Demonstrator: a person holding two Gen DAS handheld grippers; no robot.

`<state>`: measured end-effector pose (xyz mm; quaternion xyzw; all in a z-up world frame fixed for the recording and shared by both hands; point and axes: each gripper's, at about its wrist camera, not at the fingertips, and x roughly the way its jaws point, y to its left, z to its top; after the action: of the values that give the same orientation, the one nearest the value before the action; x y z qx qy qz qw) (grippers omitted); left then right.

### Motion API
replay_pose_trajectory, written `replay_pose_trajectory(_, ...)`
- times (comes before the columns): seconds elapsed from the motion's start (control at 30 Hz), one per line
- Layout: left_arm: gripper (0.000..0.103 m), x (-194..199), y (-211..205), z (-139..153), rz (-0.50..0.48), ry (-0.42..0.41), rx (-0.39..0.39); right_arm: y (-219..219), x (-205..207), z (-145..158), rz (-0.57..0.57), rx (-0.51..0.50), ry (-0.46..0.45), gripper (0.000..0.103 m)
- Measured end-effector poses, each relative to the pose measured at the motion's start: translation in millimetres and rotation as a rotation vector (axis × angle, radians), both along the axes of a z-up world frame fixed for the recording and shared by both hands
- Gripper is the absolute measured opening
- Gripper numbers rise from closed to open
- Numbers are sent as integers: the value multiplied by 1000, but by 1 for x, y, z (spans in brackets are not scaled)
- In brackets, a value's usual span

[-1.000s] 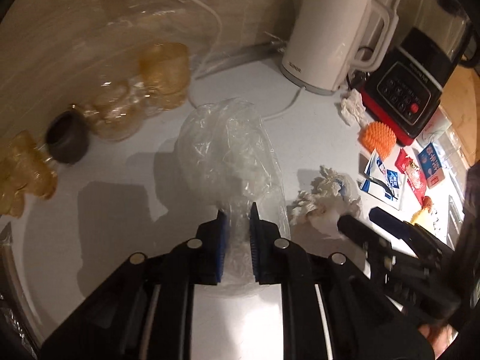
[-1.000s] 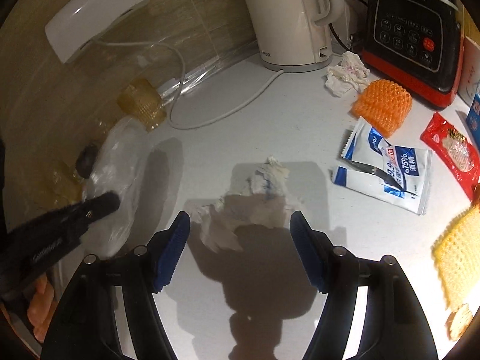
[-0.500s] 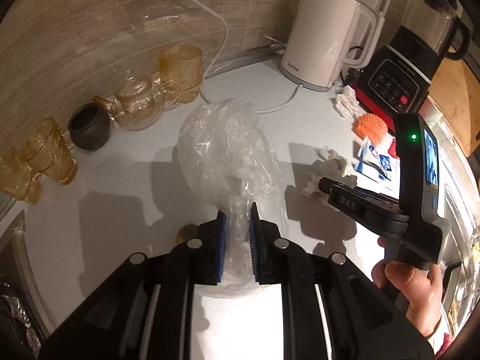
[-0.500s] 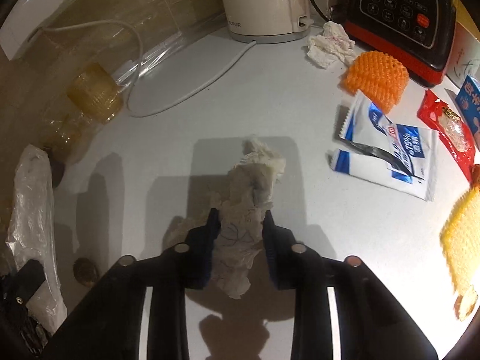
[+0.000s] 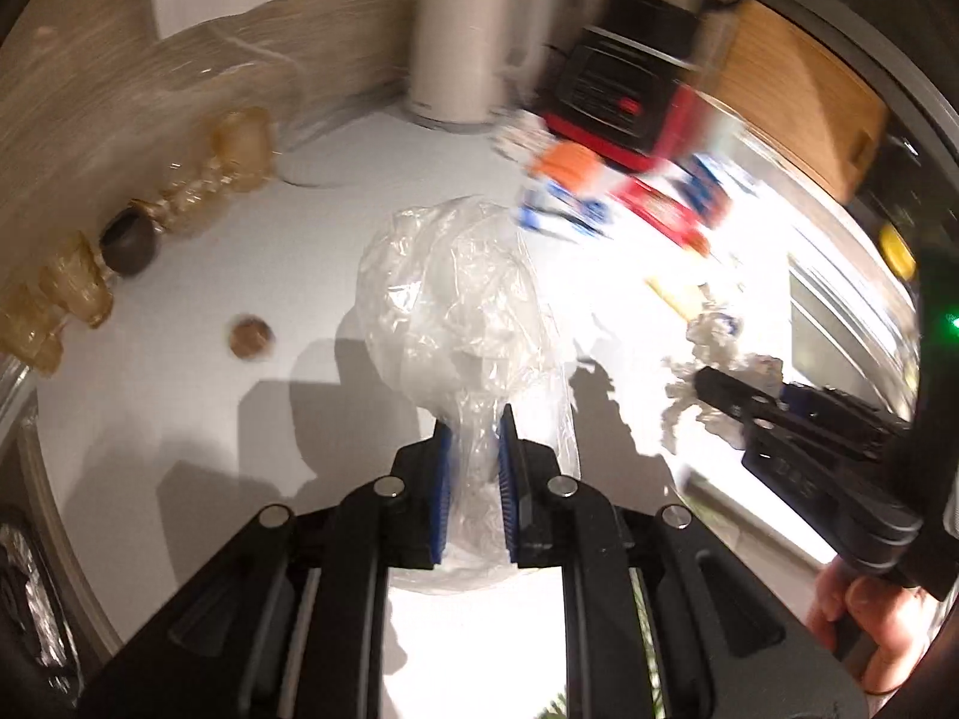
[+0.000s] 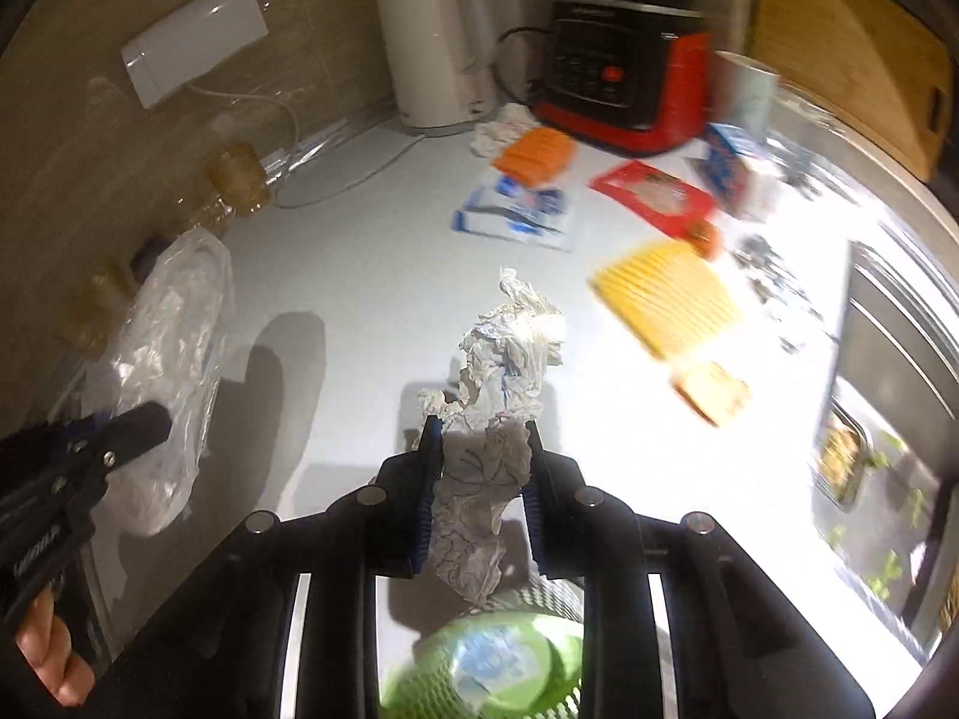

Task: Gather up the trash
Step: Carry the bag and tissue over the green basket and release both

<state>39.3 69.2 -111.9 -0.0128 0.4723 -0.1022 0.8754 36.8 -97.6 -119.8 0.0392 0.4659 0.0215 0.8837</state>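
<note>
My left gripper [image 5: 470, 419] is shut on a clear crumpled plastic bag [image 5: 455, 293] and holds it above the white counter; the bag also shows at the left of the right wrist view [image 6: 168, 359]. My right gripper [image 6: 482, 425] is shut on a crumpled white paper tissue [image 6: 509, 347], lifted off the counter; it shows at the right of the left wrist view [image 5: 713, 347]. Loose trash lies on the counter: a blue-white wrapper [image 6: 515, 215], an orange foam net [image 6: 533, 156], a red packet [image 6: 653, 195], a yellow foam net [image 6: 665, 293] and another tissue [image 6: 497, 126].
A green mesh bin [image 6: 485, 665] sits below my right gripper. A white kettle [image 6: 428, 42] and a black-red blender base [image 6: 617, 72] stand at the back. Amber glasses [image 5: 240, 147], a dark pot [image 5: 129, 239] and a brown coin-like disc [image 5: 249, 338] are at the left. A sink [image 6: 887, 419] lies right.
Both grippers rose and pulled back from the counter. My right gripper, open a second ago, closed on the tissue and lifted it. The green bin came into view.
</note>
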Motion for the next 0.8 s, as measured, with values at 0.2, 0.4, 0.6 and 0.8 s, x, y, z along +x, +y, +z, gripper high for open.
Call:
replay_pose_trajectory(0.2,14,-83,-68,-19,-120,51,28,-59,-112,6,-74,-9,5,26)
replay_pose_trajectory(0.4,14,-145,-112,-52,-174,107,42,-87,-184,-9,-99,-3,17,26)
replay_pose_trajectory(0.6,14,-175,-130,-82,-170,130,96,-92,-218,-25,-79,-1,37,26)
replay_pose_trajectory(0.8,15,-179,-135,-116,-153,162,133,-92,-230,-38,-55,4,56,26)
